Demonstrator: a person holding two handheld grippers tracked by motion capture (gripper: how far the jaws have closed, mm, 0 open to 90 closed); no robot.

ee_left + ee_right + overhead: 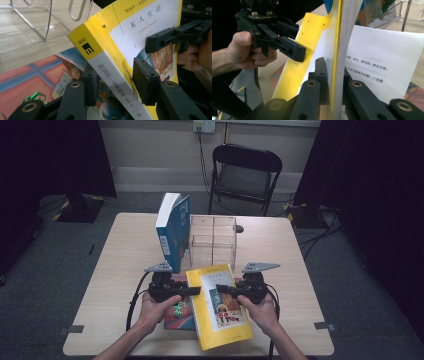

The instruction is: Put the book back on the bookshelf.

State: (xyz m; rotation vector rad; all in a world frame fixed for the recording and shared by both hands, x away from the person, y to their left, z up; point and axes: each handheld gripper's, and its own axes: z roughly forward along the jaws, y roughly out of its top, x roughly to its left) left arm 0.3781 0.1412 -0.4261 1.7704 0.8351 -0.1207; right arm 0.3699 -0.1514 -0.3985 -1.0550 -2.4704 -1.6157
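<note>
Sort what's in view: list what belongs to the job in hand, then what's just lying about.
In the job:
- yellow book
- left claw, at its spine edge
- right claw, shut on its other edge
- clear rack, seemingly where books go
- blue book, upright beside the rack

Lying about:
- colourful book, flat underneath
- folding chair

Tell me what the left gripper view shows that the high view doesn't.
Left gripper view: the 400 mark on the yellow book spine, with the left tongs clamped astride that spine. High view: a folding chair and a blue book standing beside the clear rack. Both: the yellow book, the rack, and the right tongs on the book's cover.
</note>
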